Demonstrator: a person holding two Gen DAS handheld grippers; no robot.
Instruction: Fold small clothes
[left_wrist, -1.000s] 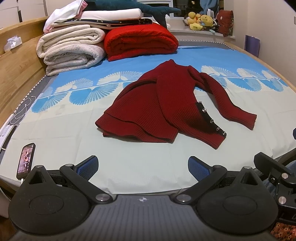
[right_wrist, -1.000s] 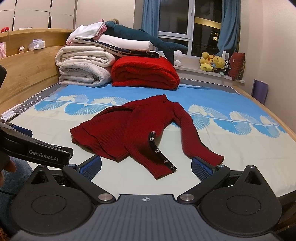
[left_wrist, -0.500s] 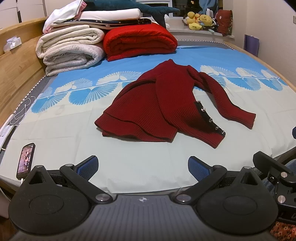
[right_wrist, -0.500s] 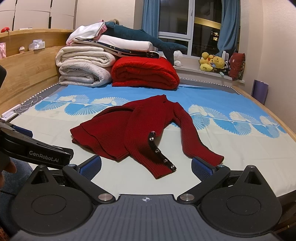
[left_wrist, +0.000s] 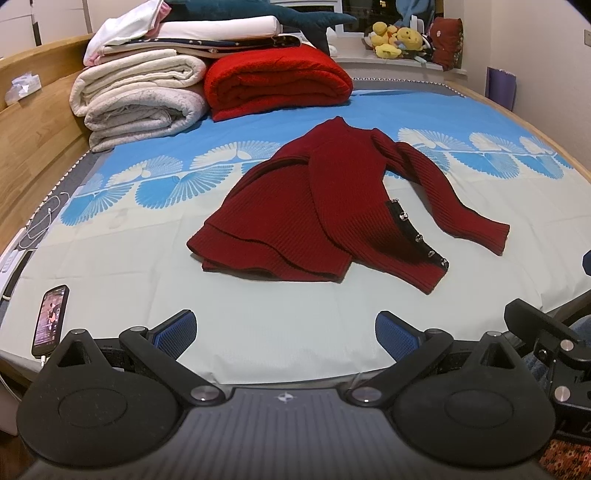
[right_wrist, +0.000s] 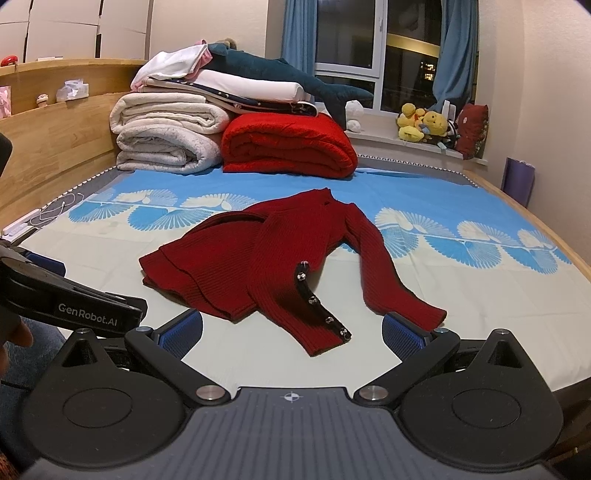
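While both tools hang at the near edge of the bed (left_wrist: 110, 266), the left gripper (left_wrist: 284, 334) has its blue-padded fingers (left_wrist: 173, 332) spread wide with nothing between them, and the right gripper (right_wrist: 291, 334) shows the same wide, empty spread over the pale sheet. In the right wrist view the left tool's black body juts in from the left edge, close beside the right one. A phone (left_wrist: 50, 319) with a lit screen lies on the sheet near the left gripper's left finger, by the mattress edge.

Just past the fingertips, in the middle of the bed, lies a dark red ribbed sweater (left_wrist: 317, 210), partly folded: the body is doubled over, one sleeve (right_wrist: 306, 295) with a row of metal buttons at its cuff crosses the front toward the grippers, and the other sleeve (right_wrist: 391, 273) trails to the right, its cuff close to the right gripper's right finger. Neither tool touches the garment.

Farther back, against the wooden headboard side, stand rolled cream blankets (right_wrist: 166, 140) and a folded red blanket (right_wrist: 288, 147), with more folded bedding and a dark blue plush shark (right_wrist: 280, 74) stacked on top. Yellow soft toys (right_wrist: 424, 123) sit on the windowsill beyond.
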